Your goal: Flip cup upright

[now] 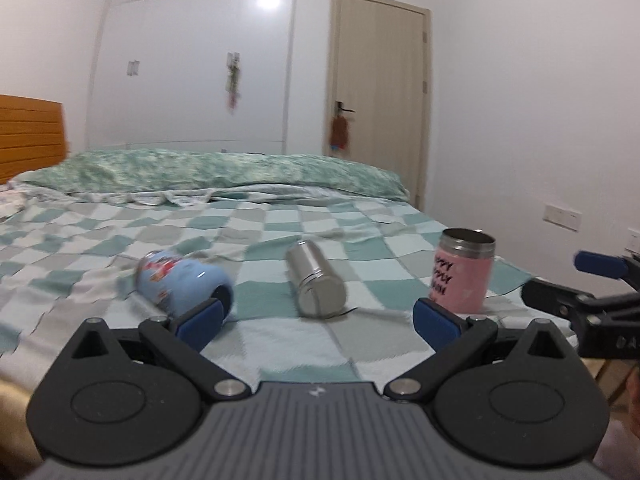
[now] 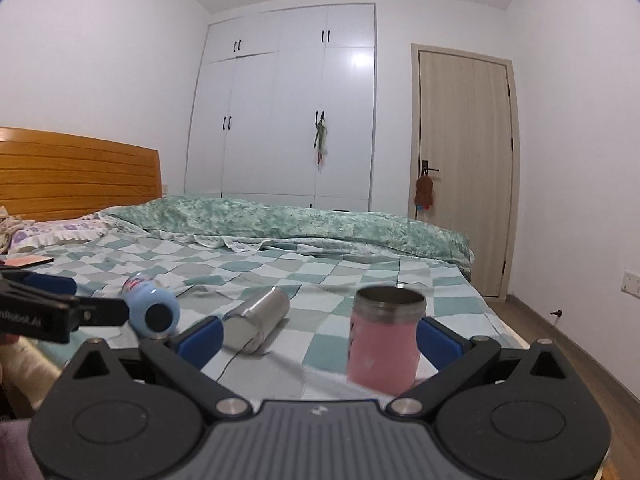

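While both tongs, the left gripper (image 1: 318,320) and right gripper (image 2: 318,338), stood spread and empty, we judged the steel cup (image 1: 316,284) lying ahead between the left's fingers rigid, slick, best pinched mid-body.

Three cups on the checked bed cover: two lying down, one upright.

Blue cup (image 1: 182,284) with a red-and-white print lies on its side at lower left of the left wrist frame, dark opening facing the camera. Plain steel cup (image 1: 316,279) lies on its side at centre frame, well apart from the blue one, one flat end toward the camera. Pink cup (image 1: 464,270) with a steel rim and black lettering stands upright at right of frame, mouth up, near the bed's edge.
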A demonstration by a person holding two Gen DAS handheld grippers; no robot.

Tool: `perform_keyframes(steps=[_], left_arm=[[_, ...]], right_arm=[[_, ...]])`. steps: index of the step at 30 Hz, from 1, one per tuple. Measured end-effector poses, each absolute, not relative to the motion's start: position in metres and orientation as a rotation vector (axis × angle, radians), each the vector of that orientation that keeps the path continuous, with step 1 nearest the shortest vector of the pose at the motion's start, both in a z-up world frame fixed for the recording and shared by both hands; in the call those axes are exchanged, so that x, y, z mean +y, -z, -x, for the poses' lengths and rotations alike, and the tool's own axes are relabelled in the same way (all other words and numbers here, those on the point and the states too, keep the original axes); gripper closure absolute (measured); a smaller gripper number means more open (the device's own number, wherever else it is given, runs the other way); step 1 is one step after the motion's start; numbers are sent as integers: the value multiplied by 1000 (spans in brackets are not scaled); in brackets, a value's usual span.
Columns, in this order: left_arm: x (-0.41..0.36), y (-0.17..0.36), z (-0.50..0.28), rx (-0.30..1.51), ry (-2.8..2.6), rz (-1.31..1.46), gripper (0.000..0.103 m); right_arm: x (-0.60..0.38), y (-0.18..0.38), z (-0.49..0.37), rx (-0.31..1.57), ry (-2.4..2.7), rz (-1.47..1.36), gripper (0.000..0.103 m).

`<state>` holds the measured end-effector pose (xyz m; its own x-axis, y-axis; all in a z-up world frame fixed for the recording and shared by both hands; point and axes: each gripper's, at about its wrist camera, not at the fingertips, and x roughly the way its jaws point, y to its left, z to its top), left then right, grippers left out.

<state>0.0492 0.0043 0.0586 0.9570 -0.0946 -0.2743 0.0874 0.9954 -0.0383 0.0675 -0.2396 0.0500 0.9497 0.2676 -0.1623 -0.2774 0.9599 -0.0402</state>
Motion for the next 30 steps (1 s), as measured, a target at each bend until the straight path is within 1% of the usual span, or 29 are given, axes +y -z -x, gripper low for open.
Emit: perform_keyframes(steps=[3, 11, 19, 30], left_arm=[[8, -43, -37, 267, 53, 35, 0], [11, -8, -16, 155, -50, 6, 0], [15, -4, -15, 141, -52, 42, 0], [10, -3, -11, 128, -42, 25, 0]], right_arm=[[-238, -34, -54, 146, -261, 76, 0], [-242, -7, -43, 129, -209, 58, 0], [-243, -2, -44, 106, -180, 68, 0], [-245, 0, -36, 82, -175, 70, 0]])
